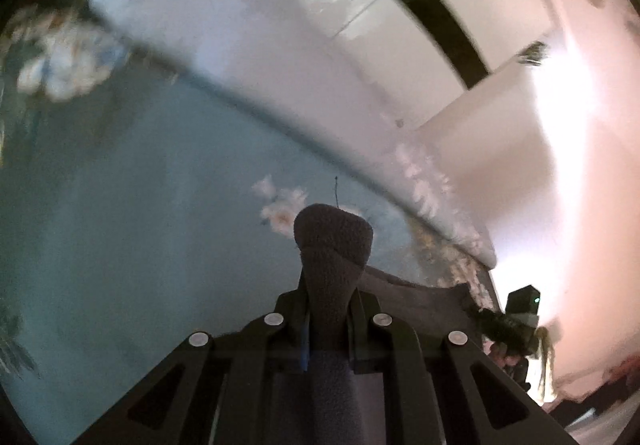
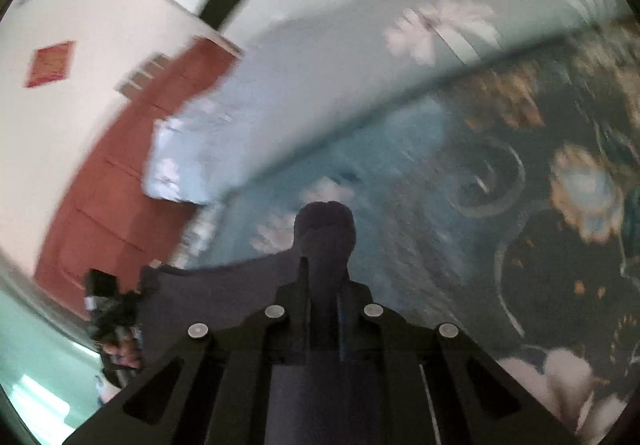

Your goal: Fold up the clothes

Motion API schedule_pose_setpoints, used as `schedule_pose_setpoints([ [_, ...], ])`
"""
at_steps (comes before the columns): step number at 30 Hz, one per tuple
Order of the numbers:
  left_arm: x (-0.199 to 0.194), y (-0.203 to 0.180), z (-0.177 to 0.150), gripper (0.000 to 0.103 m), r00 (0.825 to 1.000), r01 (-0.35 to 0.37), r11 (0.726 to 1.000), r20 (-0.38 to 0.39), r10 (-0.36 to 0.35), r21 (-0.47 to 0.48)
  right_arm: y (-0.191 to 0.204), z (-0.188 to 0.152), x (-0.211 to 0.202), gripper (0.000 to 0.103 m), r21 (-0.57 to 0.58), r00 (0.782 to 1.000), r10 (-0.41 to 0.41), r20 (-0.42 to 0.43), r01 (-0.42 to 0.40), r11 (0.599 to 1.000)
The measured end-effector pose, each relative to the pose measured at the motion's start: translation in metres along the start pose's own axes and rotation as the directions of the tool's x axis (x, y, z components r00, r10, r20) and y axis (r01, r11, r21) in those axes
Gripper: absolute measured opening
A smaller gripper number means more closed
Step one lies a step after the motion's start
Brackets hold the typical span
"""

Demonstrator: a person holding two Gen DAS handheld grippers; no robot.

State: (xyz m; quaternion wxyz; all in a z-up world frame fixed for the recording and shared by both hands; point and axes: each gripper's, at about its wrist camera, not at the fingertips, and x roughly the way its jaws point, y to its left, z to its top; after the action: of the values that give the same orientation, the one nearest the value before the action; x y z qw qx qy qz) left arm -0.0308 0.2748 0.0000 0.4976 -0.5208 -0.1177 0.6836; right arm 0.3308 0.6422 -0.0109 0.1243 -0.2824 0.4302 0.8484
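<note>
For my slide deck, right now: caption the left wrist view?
Left gripper shut on dark grey garment, stretched toward right gripper above floral bedspread.

Teal floral bedspread (image 1: 120, 245) beneath and ahead of the hand-held gripper; red-brown door (image 2: 104, 181) ahead-left; white wall (image 1: 500, 173) ahead-right.

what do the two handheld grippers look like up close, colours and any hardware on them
Both look alike. The left gripper and right gripper have black angular frames with cut-out slots and four round silver fasteners across the front. Each has narrow black fingers and a thin blue strip beside the left gripper's fingers; the right's shows a similar bluish line.
</note>
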Motion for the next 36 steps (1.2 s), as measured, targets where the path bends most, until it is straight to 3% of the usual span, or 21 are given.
schedule_pose_setpoints([
  [4, 0.028, 0.03, -0.011, 0.013, 0.993, -0.086, 0.995, -0.088, 0.083, -0.04, -0.036, -0.019, 0.035, 0.009, 0.104, 0.993, -0.056, -0.102, 0.067, 0.992],
  [8, 0.035, 0.052, -0.018, 0.015, 0.992, -0.034, 0.995, -0.125, 0.021, -0.099, -0.053, -0.029, 0.04, 0.01, 0.161, 0.994, -0.019, -0.109, 0.037, 0.986],
  [12, 0.027, 0.048, -0.018, 0.02, 0.991, 0.002, 0.996, -0.132, -0.014, -0.093, -0.05, -0.029, 0.035, 0.013, 0.152, 0.994, -0.019, -0.106, 0.035, 0.988],
  [13, 0.022, 0.045, -0.017, 0.028, 0.991, 0.018, 0.996, -0.134, -0.03, -0.091, -0.048, -0.029, 0.033, 0.014, 0.148, 0.994, -0.02, -0.105, 0.036, 0.988],
  [15, 0.01, 0.041, -0.017, 0.052, 0.988, 0.077, 0.993, -0.13, -0.088, -0.086, -0.045, -0.027, 0.024, 0.028, 0.159, 0.997, -0.014, -0.077, 0.026, 0.987],
  [16, 0.003, 0.039, -0.018, 0.07, 0.985, 0.109, 0.991, -0.122, -0.119, -0.079, -0.044, -0.026, 0.019, 0.052, 0.164, 0.998, -0.011, -0.063, 0.021, 0.986],
  [17, -0.004, 0.038, -0.02, 0.08, 0.984, 0.134, 0.989, -0.111, -0.141, -0.068, -0.045, -0.028, 0.009, 0.069, 0.174, 0.999, 0.011, -0.045, -0.003, 0.985],
  [20, -0.022, 0.037, -0.031, 0.097, 0.988, 0.12, 0.992, -0.094, -0.123, -0.03, -0.048, -0.04, -0.015, 0.079, 0.17, 0.995, 0.082, -0.05, -0.072, 0.983],
  [22, -0.026, 0.039, -0.041, 0.103, 0.989, 0.096, 0.995, -0.11, -0.098, -0.02, -0.049, -0.054, -0.028, 0.081, 0.156, 0.991, 0.096, -0.09, -0.082, 0.984],
  [27, -0.012, 0.037, -0.067, 0.103, 0.975, 0.072, 0.997, -0.21, -0.069, 0.008, -0.047, -0.086, -0.039, 0.081, 0.146, 0.977, 0.128, -0.173, -0.103, 0.984],
  [32, 0.013, 0.028, -0.082, 0.103, 0.938, 0.104, 0.994, -0.331, -0.104, -0.017, -0.029, -0.091, -0.025, 0.09, 0.126, 0.963, 0.154, -0.221, -0.128, 0.984],
  [36, 0.034, 0.006, -0.092, 0.103, 0.925, 0.061, 0.995, -0.38, -0.024, 0.085, -0.012, -0.091, -0.001, 0.09, 0.113, 0.947, 0.187, -0.263, -0.162, 0.98],
])
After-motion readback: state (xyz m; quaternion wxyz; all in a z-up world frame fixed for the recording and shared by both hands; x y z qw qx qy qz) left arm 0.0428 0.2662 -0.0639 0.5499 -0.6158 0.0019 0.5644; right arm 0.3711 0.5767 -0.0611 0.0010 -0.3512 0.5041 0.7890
